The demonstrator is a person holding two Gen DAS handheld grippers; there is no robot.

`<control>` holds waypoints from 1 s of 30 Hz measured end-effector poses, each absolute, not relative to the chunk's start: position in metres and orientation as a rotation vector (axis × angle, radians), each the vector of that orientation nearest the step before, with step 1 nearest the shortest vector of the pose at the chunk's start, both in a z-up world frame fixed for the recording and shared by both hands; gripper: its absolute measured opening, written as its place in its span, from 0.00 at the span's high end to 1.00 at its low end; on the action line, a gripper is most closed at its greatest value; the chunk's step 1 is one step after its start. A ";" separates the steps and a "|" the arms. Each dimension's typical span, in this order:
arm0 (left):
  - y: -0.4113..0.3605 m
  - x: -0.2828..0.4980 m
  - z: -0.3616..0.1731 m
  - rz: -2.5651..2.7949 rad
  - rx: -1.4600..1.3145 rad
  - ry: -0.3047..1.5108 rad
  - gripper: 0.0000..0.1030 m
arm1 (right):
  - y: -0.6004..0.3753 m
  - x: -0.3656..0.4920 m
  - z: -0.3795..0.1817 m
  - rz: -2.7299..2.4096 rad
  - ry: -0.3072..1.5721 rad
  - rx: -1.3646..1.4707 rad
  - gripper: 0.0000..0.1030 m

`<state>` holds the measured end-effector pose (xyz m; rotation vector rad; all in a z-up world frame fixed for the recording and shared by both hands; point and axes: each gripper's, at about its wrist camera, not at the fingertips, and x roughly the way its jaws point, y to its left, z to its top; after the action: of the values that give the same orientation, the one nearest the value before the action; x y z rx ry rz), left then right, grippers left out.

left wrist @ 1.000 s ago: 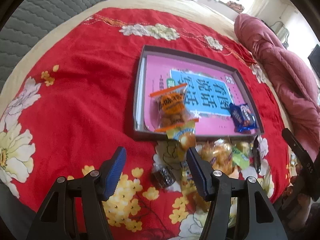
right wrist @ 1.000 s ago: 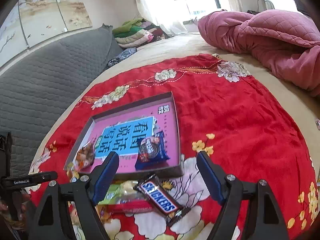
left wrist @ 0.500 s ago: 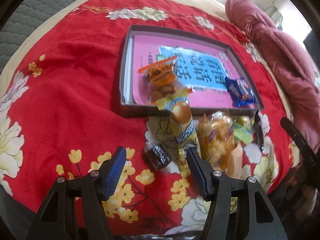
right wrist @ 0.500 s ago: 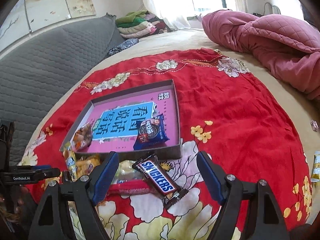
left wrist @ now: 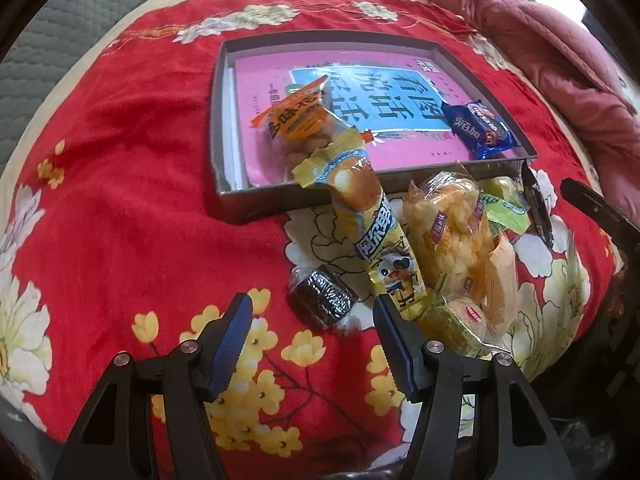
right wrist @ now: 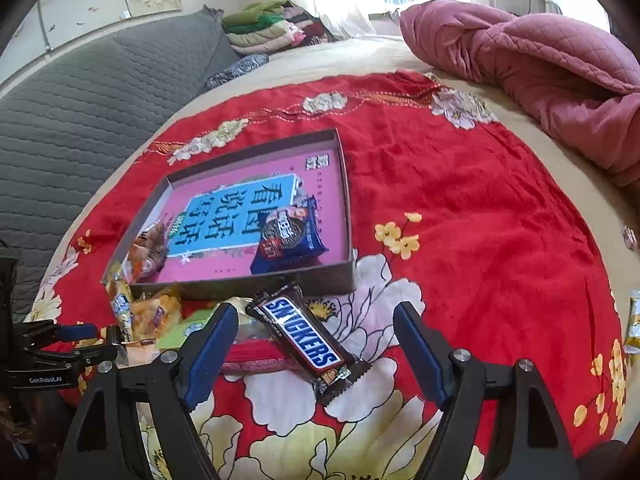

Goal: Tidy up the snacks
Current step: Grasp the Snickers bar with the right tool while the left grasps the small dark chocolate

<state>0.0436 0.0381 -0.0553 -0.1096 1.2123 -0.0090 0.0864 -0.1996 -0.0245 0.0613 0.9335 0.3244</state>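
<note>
Hovering nearest, the left gripper (left wrist: pixel 312 334) stands half-spread and empty over a dark round cookie pack (left wrist: pixel 323 297); the right gripper (right wrist: pixel 316 344), spread wide and also empty, brackets a Snickers bar (right wrist: pixel 306 340). Just beyond lies the unsorted heap (left wrist: pixel 460 240) on the red floral cloth (left wrist: pixel 120 200), perhaps six or seven packets. Farther off, the shallow box (left wrist: pixel 218 128) holds only an orange-labelled bag (left wrist: pixel 300 124) and a blue Oreo pack (right wrist: pixel 288 236), so most sorting remains.

The left gripper (left wrist: pixel 312 322), jaws apart, hangs over a dark round cookie pack (left wrist: pixel 323 296).
</note>
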 end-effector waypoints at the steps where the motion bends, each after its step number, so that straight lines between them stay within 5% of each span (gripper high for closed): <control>1: 0.039 0.045 -0.056 -0.012 -0.111 1.212 0.37 | -0.199 0.088 -0.027 0.324 0.945 0.055 0.23; 11: 0.047 0.049 -0.067 -0.073 -0.157 1.199 0.37 | -0.185 0.098 -0.056 0.341 1.052 -0.015 0.23; 22: 0.052 0.057 -0.074 -0.149 -0.221 1.172 0.37 | -0.188 0.108 -0.064 0.395 1.094 0.035 0.62; 30: 0.057 0.055 -0.077 -0.187 -0.267 1.142 0.44 | -0.201 0.112 -0.059 0.387 1.075 0.119 0.70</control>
<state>0.0545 0.0565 -0.0770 -0.2667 1.1425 -0.1871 0.1115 -0.2008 -0.0585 0.1195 1.0747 0.3868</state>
